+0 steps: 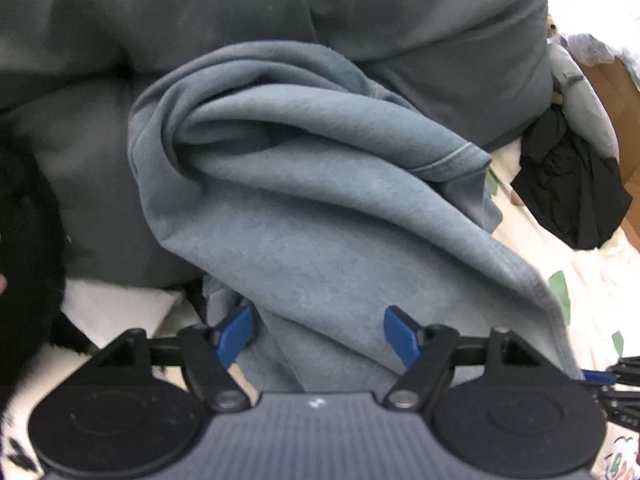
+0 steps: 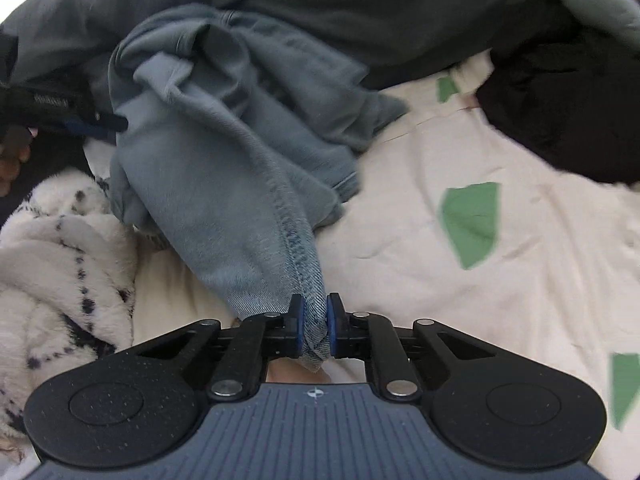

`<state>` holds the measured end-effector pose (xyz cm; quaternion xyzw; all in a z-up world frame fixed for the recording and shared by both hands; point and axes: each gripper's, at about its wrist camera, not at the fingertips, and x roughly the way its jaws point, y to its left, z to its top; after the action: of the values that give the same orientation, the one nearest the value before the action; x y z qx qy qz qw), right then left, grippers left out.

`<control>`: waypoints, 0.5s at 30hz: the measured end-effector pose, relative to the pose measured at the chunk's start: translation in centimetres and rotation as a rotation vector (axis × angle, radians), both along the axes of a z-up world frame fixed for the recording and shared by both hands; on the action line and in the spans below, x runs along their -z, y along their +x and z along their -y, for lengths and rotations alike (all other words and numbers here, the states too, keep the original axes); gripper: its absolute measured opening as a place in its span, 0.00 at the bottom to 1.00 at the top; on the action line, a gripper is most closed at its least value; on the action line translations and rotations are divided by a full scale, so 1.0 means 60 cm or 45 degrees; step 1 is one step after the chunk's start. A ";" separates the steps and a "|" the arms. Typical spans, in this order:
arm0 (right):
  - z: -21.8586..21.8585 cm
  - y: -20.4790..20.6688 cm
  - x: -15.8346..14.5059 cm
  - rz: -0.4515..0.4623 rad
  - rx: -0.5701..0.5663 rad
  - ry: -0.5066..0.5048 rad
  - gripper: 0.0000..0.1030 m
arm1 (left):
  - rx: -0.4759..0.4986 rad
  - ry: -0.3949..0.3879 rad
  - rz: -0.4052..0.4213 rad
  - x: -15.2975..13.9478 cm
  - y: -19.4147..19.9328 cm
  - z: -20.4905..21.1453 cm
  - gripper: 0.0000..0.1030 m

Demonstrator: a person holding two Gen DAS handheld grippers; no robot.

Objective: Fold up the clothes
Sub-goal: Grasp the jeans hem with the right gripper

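Folding barely begun: right tool (image 2: 314,322) pinches the crumpled blue-grey sweatshirt's (image 2: 224,152) stitched hem on the bed (image 2: 420,288); left tool (image 1: 318,334) spread wide over it.

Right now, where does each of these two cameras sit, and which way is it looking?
Left wrist view: sits on the left gripper, looking down along its open blue fingers at the blue-grey sweatshirt.
Right wrist view: sits on the right gripper, looking down at the hem it pinches, above the cream bedsheet; a hand shows at left.
Shared: the sweatshirt, the bedsheet, and each view catches the other gripper at its edge.
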<state>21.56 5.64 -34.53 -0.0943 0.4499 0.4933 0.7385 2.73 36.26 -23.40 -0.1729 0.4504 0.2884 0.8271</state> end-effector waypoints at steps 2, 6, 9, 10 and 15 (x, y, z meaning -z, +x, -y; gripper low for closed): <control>0.017 -0.002 -0.018 0.009 0.008 -0.028 0.09 | -0.001 -0.034 0.006 0.009 0.001 0.001 0.75; 0.049 -0.014 -0.056 0.068 0.039 -0.065 0.09 | 0.000 -0.080 0.016 0.018 0.004 0.016 0.74; 0.087 -0.016 -0.078 0.088 0.143 -0.052 0.09 | 0.013 -0.069 0.021 0.011 0.009 0.034 0.74; 0.101 -0.016 -0.082 0.092 0.181 -0.050 0.09 | 0.029 -0.063 0.015 0.007 0.014 0.040 0.74; 0.166 -0.016 -0.082 0.097 0.320 -0.088 0.09 | 0.109 -0.061 0.023 -0.013 0.043 0.062 0.74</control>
<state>20.62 -4.32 -29.63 -0.0810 0.4465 0.3772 0.8073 5.32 32.52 -22.59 -0.1757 0.4568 0.2402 0.8383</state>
